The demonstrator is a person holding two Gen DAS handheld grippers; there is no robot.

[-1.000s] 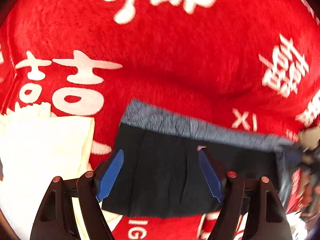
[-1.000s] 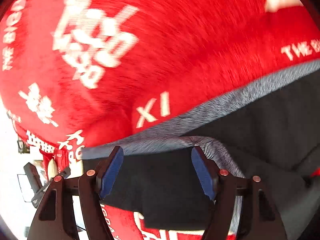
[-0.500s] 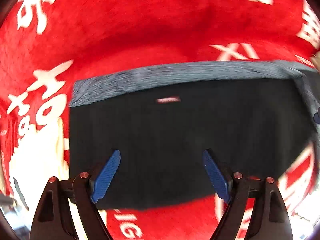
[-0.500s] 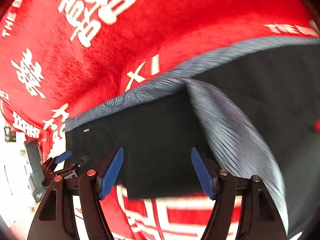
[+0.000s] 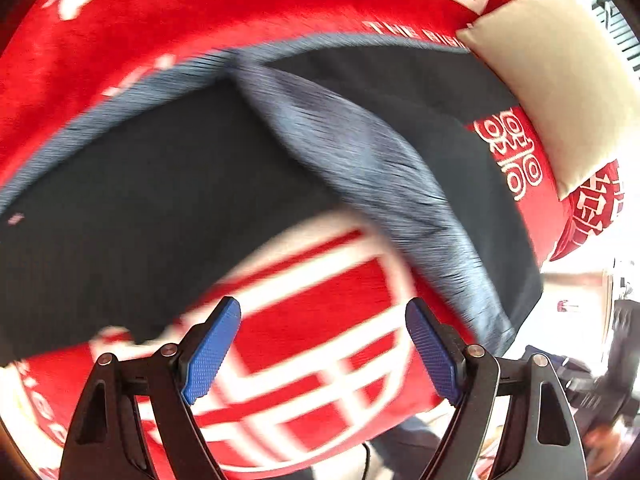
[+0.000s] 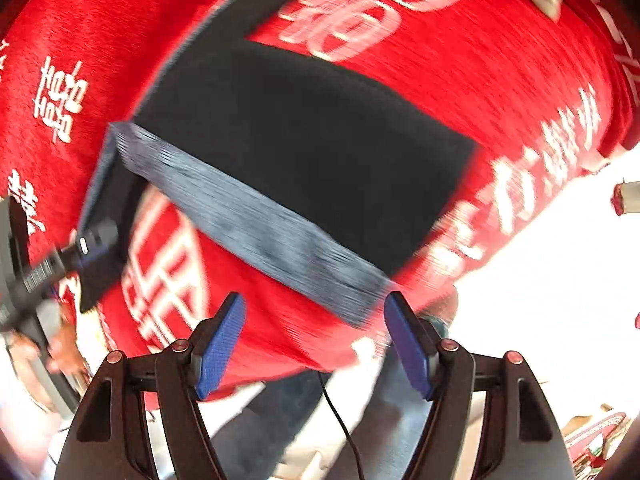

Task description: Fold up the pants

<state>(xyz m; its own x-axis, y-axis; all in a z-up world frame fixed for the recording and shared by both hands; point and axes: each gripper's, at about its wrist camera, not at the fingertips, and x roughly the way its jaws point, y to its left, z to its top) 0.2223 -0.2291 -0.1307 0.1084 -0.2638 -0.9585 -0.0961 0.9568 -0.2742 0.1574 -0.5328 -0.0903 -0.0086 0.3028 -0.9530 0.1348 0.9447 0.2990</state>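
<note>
Black pants (image 5: 152,184) with a grey-blue waistband (image 5: 360,152) lie spread on a red blanket with white characters (image 5: 200,12). In the right wrist view the pants (image 6: 304,140) show as a black panel with the grey band (image 6: 256,224) along its near edge. My left gripper (image 5: 322,350) is open and empty, held above the blanket just short of the pants' near edge. My right gripper (image 6: 314,340) is open and empty, near the grey band's end. The left gripper also shows at the left edge of the right wrist view (image 6: 48,264).
A beige pillow (image 5: 560,92) lies at the blanket's far right. The blanket's front edge (image 6: 320,364) drops off just before my right gripper, with the person's jeans (image 6: 380,420) and a black cable (image 6: 340,424) below. The bright floor (image 6: 560,280) lies to the right.
Both grippers have pulled back from over the pants toward the blanket's near edge and swung to the right. Both stayed open. The views are motion-blurred.
</note>
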